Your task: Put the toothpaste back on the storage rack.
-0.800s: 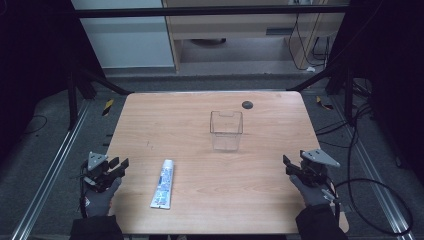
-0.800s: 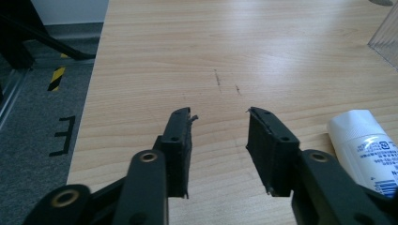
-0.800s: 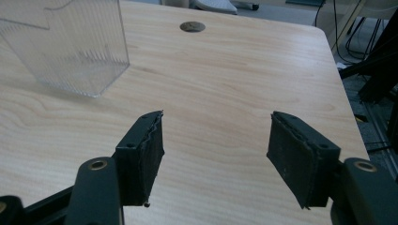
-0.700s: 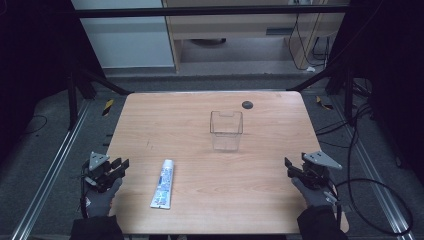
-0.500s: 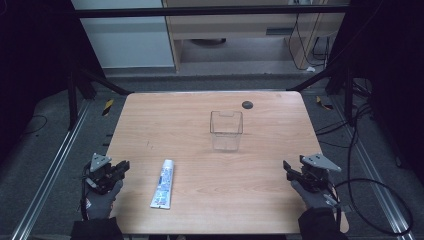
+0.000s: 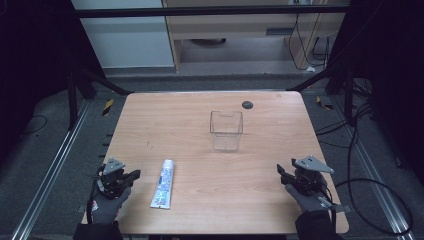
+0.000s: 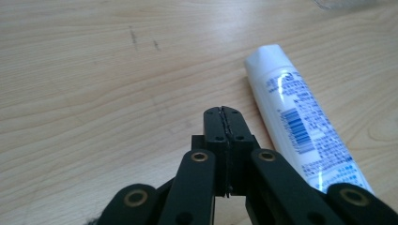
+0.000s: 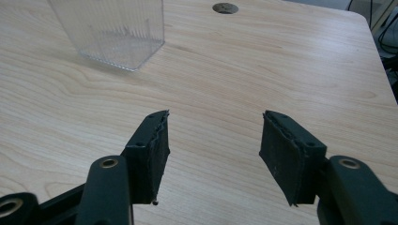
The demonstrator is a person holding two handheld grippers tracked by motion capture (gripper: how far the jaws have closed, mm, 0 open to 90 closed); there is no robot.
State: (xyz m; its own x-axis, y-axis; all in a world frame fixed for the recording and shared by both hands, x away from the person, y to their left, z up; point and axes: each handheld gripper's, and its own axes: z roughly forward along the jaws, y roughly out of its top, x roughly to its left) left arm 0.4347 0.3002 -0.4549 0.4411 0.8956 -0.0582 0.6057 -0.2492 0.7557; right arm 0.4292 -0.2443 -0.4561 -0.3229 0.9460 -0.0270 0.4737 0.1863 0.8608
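Overhead, the high view shows a light wooden desk (image 6: 170,120) with a white toothpaste tube printed in blue (image 6: 163,183) lying flat near its near-left corner, its length running roughly front to back. A clear square plastic container (image 6: 226,130) stands upright towards the middle of the desk, well apart from the tube, and a small dark round grommet (image 6: 247,104) sits near the far edge. The left gripper (image 6: 131,176) rests at the near-left edge just beside the tube, and the right gripper (image 6: 281,171) sits at the near-right edge, well apart from everything. In the left gripper view, the left gripper (image 7: 223,114) has its black jaws pressed together on nothing, their tip over bare wood, with the tube (image 7: 300,126) just off to the side and not touched. In the right gripper view, the right gripper (image 8: 214,140) stands with its jaws spread wide and empty above bare desk, the container (image 8: 115,33) ahead and off to one side, the grommet (image 8: 225,8) beyond. Judging from this, the step in hand is likely picking up the tube: the left jaws would need to part first, straddle the tube across its narrow width near the middle, and close gently so the soft body does not buckle or slip.
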